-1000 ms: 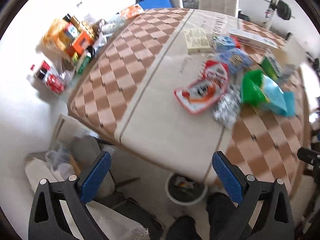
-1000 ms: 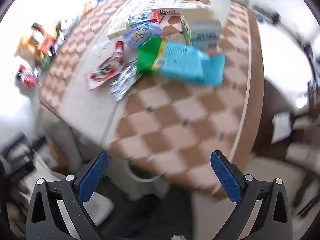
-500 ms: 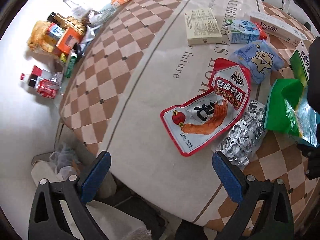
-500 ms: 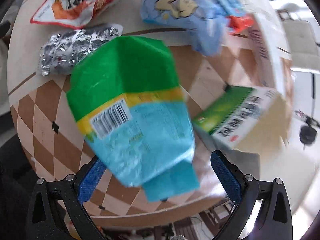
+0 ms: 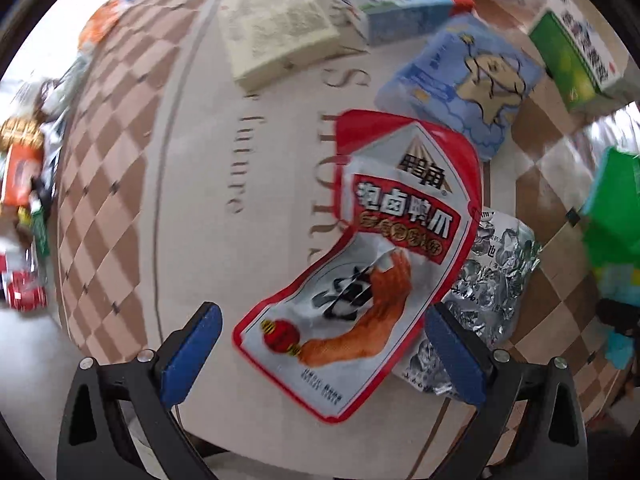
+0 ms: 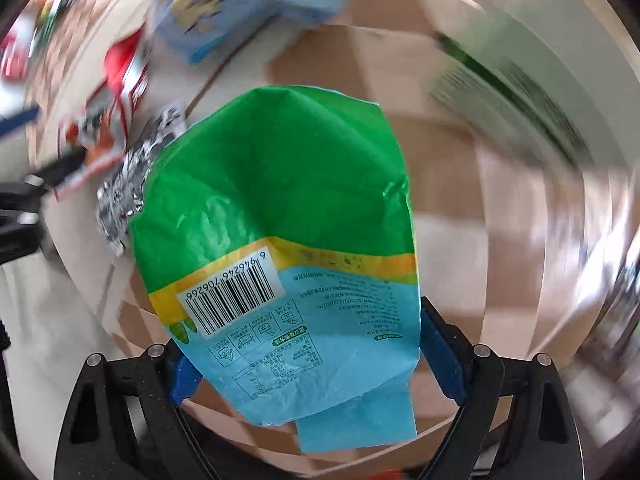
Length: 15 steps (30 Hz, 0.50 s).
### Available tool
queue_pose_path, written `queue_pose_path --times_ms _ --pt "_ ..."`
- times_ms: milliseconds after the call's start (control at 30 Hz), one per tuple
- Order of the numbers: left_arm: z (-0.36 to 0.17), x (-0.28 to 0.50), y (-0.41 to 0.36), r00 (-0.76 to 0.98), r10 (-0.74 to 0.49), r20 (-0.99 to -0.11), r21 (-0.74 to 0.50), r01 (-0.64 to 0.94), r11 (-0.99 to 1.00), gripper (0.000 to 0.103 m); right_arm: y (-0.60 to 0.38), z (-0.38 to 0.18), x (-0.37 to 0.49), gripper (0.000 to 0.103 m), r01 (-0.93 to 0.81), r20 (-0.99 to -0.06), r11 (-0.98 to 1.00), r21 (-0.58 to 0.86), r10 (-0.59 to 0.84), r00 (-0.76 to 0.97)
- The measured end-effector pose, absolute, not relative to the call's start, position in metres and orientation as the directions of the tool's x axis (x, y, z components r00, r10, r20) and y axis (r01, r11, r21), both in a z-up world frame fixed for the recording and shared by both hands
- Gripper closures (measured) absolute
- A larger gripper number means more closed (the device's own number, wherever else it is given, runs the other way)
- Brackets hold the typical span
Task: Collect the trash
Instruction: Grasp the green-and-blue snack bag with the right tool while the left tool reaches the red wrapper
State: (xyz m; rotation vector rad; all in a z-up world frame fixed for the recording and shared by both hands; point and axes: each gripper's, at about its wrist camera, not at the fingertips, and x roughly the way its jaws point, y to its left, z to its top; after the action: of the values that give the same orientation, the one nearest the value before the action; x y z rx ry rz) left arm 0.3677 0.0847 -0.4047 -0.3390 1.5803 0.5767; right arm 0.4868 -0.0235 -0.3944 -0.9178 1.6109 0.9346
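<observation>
A red and white snack wrapper [image 5: 360,272] lies flat on the table, its near end between the open fingers of my left gripper [image 5: 320,352]. A crumpled silver foil wrapper [image 5: 480,296] lies just right of it. A green and blue snack bag [image 6: 280,240] lies between the open fingers of my right gripper [image 6: 308,356]; the blue pads stand on either side of its near end. That bag shows at the right edge of the left wrist view [image 5: 612,208].
A pale blue packet [image 5: 464,84], a blue carton [image 5: 400,4], a cream box [image 5: 276,24] and a green box [image 5: 576,60] lie further back on the checkered table [image 5: 120,184]. Bottles and packets [image 5: 24,216] stand beyond its left edge.
Both grippers have moved in and down toward the table. The left now straddles the red wrapper's near end. The right has closed in on the green and blue bag.
</observation>
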Motion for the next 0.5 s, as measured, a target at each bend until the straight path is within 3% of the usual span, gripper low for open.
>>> queue_pose_path --times_ms 100,133,500 --pt "-0.408 0.379 0.079 -0.083 0.113 -0.99 0.14 -0.515 0.846 0.002 -0.047 -0.39 0.505 0.01 -0.847 -0.977 0.513 0.14 -0.066 -0.202" --pt "-0.411 0.382 0.077 -0.084 0.093 -0.992 0.123 -0.511 0.851 0.014 -0.052 -0.389 0.51 0.01 -0.835 -0.979 0.533 0.133 -0.059 -0.193" --pt "-0.412 0.367 0.076 -0.045 0.035 -0.998 0.055 -0.591 0.805 0.027 -0.064 -0.39 0.56 0.01 -0.751 -0.981 0.645 0.142 -0.009 -0.192"
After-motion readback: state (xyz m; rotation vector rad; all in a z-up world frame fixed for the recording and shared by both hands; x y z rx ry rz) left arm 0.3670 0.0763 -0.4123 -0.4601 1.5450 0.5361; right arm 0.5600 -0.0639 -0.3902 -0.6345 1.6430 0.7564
